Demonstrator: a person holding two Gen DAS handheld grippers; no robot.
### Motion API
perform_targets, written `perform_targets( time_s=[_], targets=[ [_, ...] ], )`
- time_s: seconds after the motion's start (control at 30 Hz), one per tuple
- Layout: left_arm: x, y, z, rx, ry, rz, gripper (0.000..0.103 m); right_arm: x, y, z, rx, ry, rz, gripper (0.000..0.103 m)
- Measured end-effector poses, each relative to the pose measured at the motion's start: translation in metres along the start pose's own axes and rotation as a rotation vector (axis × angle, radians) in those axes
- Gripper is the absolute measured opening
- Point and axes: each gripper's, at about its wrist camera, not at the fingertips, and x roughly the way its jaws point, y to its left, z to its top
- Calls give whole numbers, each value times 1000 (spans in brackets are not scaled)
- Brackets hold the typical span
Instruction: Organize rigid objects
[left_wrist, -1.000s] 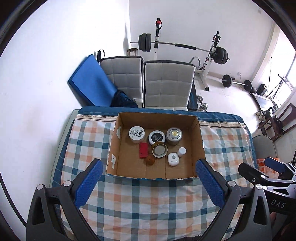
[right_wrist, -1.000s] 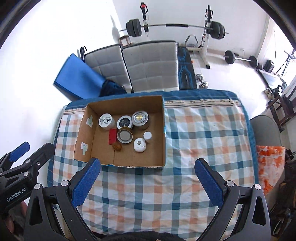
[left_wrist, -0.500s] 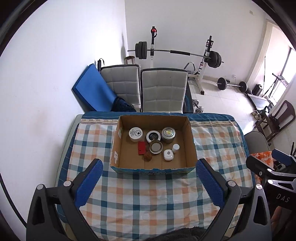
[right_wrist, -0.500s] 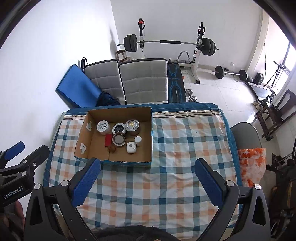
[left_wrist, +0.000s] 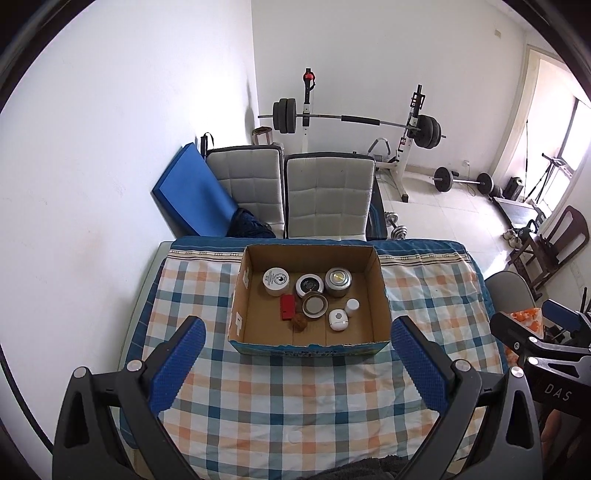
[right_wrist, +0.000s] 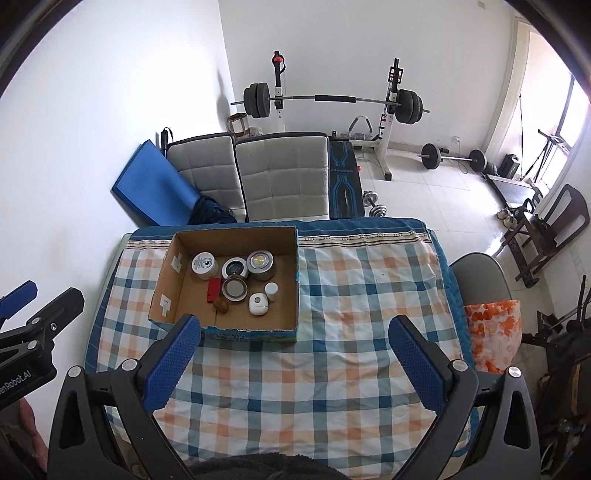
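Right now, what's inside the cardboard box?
The cardboard box holds three round tins, a brown-rimmed lid, a red block, a brown nut-like piece and two small white items. Tin contents hidden.

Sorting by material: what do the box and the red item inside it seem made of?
The box looks like corrugated cardboard: matte brown walls, folded flaps. The red item seems to be plastic, smooth and evenly coloured, though it is too small to be sure.

Both black tongs (left_wrist: 297, 360) (right_wrist: 294, 358) carry blue textured pads (left_wrist: 177, 363), silver screws and white lettering.
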Motion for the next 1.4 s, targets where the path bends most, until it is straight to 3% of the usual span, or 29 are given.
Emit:
perform_targets(
  time_s=[1.4],
  targets=[
    [-3,-14,6,19,6,-27,103,-5,-10,8,78,-56,-47,103]
  ],
)
